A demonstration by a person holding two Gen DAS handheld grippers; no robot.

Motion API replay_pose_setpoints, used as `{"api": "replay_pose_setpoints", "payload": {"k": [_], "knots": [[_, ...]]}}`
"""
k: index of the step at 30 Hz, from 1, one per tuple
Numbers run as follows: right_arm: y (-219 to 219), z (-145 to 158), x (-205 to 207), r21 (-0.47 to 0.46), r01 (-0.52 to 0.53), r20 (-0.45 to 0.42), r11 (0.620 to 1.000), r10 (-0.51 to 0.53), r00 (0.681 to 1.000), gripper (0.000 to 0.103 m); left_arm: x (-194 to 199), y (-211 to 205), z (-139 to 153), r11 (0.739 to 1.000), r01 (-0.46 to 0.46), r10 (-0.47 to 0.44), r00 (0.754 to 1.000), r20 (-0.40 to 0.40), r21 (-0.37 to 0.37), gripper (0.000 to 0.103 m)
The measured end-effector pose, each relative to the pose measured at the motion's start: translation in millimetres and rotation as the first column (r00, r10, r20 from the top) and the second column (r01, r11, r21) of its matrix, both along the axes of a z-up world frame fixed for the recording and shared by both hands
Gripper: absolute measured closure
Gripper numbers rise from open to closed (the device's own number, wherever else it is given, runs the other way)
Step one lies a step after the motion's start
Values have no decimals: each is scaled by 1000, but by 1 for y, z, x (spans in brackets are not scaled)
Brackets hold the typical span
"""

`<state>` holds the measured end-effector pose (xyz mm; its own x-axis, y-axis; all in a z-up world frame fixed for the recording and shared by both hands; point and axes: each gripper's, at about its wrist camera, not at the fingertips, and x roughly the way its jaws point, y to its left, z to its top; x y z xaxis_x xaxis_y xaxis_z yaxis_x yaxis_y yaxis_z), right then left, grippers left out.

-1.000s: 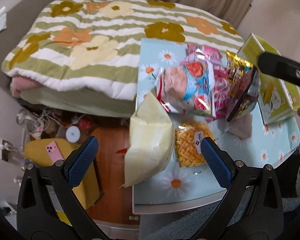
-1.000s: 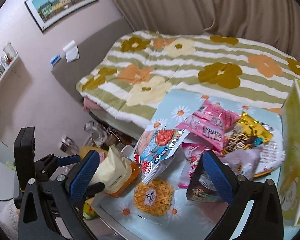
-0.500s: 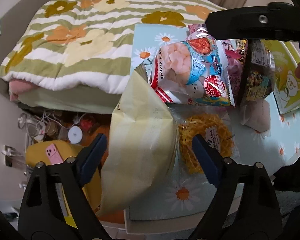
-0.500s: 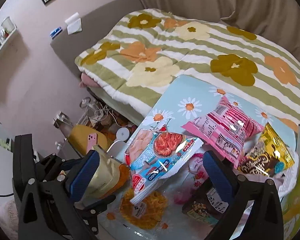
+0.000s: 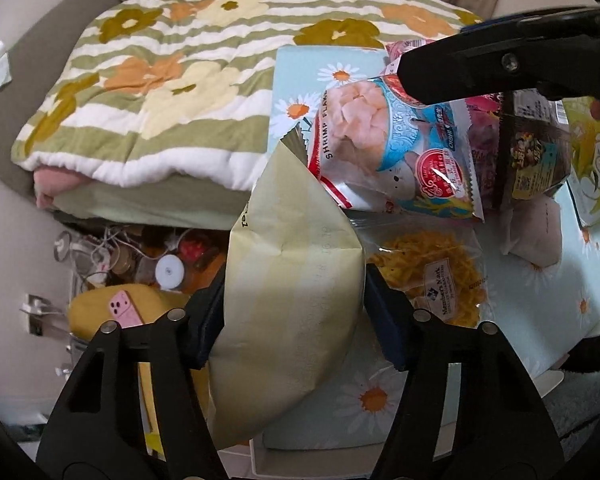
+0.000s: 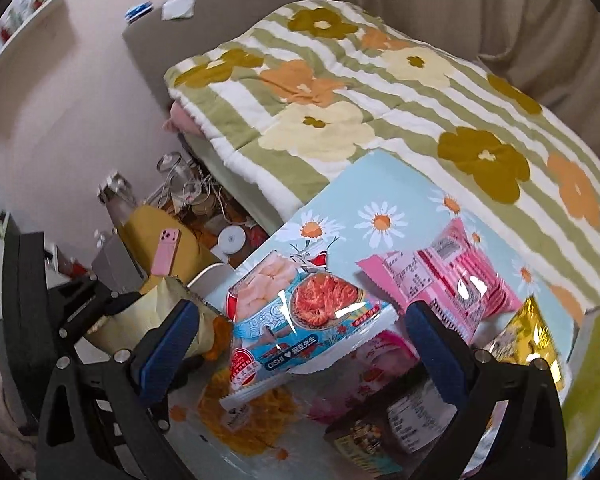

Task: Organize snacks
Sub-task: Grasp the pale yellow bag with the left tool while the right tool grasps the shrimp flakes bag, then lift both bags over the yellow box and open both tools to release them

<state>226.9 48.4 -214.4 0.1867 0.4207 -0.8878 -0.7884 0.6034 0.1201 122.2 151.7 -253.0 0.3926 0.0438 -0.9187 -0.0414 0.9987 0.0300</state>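
**Snacks piled on daisy table, one bag in the left jaws**

Snacks cover a small table (image 5: 548,288) with a pale blue daisy cloth, pushed against a bed under a green-striped flowered quilt (image 5: 172,80). Beige curtains hang behind the bed. Left of the left gripper (image 5: 292,316), down on the floor, lie cables, jars and a pink phone (image 5: 122,309) on something yellow.

Only an upright yellow-green box (image 5: 594,160) stands at the table's far right; what it holds cannot be seen.

A cream bag (image 5: 292,300) sits between the left gripper's blue pads (image 5: 384,320), which are closing and already touch both its sides; its serrated top points away from the tool. Just right of that gripper lies a clear pack of orange noodle snack (image 5: 432,272). Ahead of it rests a shrimp flake bag (image 5: 392,152), with a dark nut pack (image 5: 536,152) further right.

The right gripper (image 6: 300,340) hangs wide apart over the shrimp bag, its pads clear of the packet. Beyond its right finger lies a pink wafer pack (image 6: 448,280), then a gold bag (image 6: 536,340). The cream bag and left gripper show to its left.
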Motion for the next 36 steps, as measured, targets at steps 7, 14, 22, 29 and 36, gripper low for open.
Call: {"api": "replay_pose_setpoints", "payload": {"k": [7, 14, 22, 29, 36], "knots": [[21, -17, 0, -125, -288, 10, 949, 292, 956, 0, -3, -1, 2, 1000, -4, 4, 1000, -3, -13, 49], [40, -41, -3, -231, -453, -17, 861, 462, 887, 0, -10, -3, 4, 1000, -17, 17, 1000, -2, -19, 50], [54, -67, -3, -316, -500, -90, 806, 499, 862, 1, -11, -2, 5, 999, -30, 29, 1000, -8, -19, 50], [55, -71, -2, -334, -459, -84, 823, 459, 884, 20, -12, -2, 7, 999, -26, 25, 1000, -7, -26, 50], [48, -57, -7, -326, -423, -31, 846, 437, 899, 29, -11, -2, 17, 999, -20, 21, 1000, 11, -30, 51]]}}
